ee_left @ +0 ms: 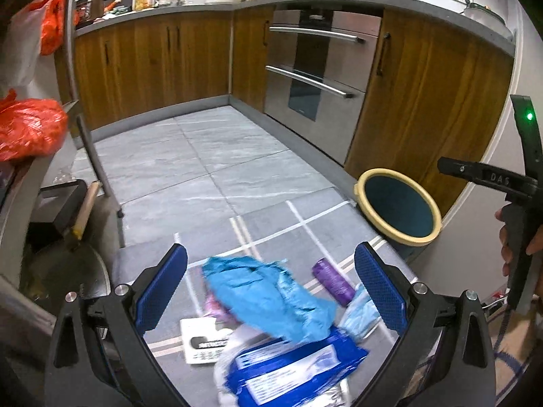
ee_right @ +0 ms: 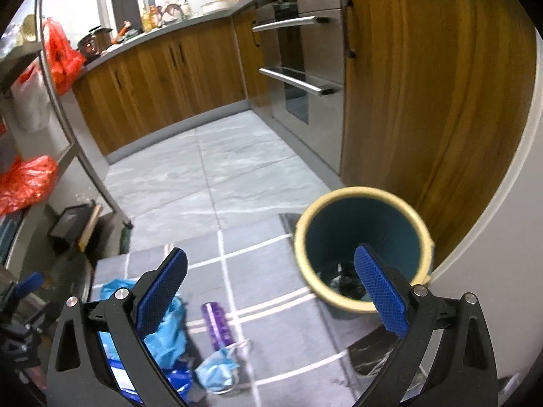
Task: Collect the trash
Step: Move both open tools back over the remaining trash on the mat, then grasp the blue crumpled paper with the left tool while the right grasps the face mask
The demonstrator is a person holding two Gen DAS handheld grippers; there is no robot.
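Left claw (ee_left: 270, 291) spread over trash pile (ee_left: 271, 305); right claw (ee_right: 270, 291) spread, bin (ee_right: 363, 251) contents murky.

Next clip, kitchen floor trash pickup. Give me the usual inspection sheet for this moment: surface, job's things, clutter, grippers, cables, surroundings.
Surface: grey checked mat on a grey tiled floor.
Job's things: crumpled blue bag, purple tube, face mask, blue-and-white packet and white card lie on the mat; bin upright, dark trash at its bottom.
Clutter: orange bags on the rack.
Grippers: left gripper open over the pile; right gripper open, empty, near the bin.
Cables: nothing clearly seen.
Surroundings: wooden cabinets, steel oven.
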